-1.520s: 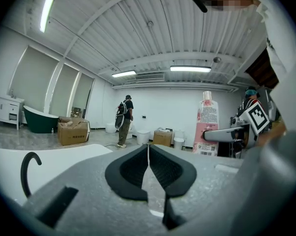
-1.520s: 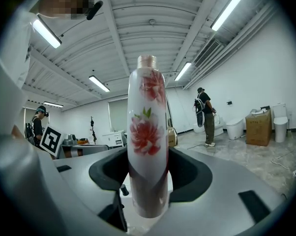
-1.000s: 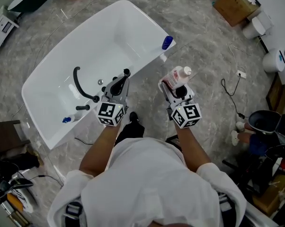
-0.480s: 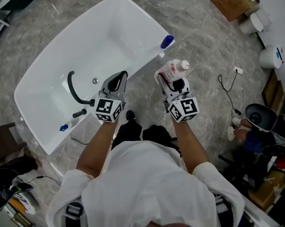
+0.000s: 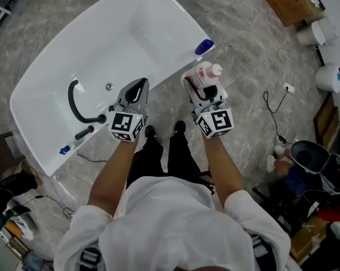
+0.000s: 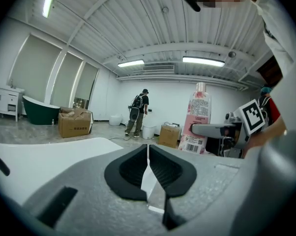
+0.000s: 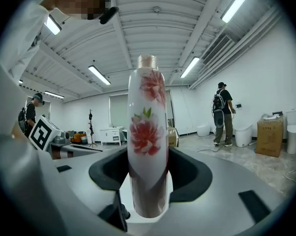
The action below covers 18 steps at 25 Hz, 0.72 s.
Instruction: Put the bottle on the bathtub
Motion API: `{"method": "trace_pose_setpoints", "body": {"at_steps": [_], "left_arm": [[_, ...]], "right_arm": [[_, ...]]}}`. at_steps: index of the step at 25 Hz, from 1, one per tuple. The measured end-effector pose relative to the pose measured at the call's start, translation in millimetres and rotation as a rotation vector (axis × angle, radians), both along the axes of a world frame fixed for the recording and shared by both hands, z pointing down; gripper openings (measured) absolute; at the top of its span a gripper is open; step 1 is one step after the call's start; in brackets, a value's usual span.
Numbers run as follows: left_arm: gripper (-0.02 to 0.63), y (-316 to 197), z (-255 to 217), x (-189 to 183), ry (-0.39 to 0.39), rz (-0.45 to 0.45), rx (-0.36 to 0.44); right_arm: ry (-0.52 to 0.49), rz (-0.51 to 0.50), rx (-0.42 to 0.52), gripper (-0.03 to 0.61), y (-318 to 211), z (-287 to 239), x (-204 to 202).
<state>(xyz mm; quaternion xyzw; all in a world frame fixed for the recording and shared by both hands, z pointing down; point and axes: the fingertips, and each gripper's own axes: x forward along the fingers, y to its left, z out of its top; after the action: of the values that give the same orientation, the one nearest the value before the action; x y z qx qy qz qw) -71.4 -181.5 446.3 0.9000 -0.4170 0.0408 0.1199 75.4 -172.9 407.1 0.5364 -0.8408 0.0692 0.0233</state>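
Note:
A white bottle with red flowers (image 7: 147,146) stands upright between the jaws of my right gripper (image 7: 148,181), which is shut on it. In the head view the bottle (image 5: 204,74) hangs over the floor just beside the near rim of the white bathtub (image 5: 158,75), below my right gripper (image 5: 199,92). My left gripper (image 5: 135,91) is over the same rim further left, its jaws closed with nothing between them (image 6: 148,173). From the left gripper view the bottle (image 6: 194,119) shows to the right, clamped in the other gripper.
A blue object (image 5: 204,47) lies on the tub's corner ledge past the bottle. A black hose (image 5: 75,103) and tap fittings (image 5: 84,132) sit at the tub's left end. Cardboard boxes (image 5: 291,1), white toilets (image 5: 328,78) and a cable (image 5: 274,112) stand to the right. A person (image 7: 222,113) stands far off.
Both grippers have moved forward toward the tub rim, the right one carrying the bottle closer to the blue object. The person has stepped forward.

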Motion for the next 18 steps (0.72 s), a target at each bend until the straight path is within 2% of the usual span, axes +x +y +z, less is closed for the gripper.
{"method": "trace_pose_setpoints", "body": {"at_steps": [8,18], "left_arm": [[0.021,-18.0,50.2,20.6,-0.009,-0.094,-0.026],[0.021,-43.6,122.8,30.5,0.0,-0.167,-0.055]], "right_arm": [[-0.023,-0.063,-0.02,0.236,-32.3,62.9,16.1],[-0.001,-0.153,-0.014,0.236,-68.8,144.1,11.2]]}}
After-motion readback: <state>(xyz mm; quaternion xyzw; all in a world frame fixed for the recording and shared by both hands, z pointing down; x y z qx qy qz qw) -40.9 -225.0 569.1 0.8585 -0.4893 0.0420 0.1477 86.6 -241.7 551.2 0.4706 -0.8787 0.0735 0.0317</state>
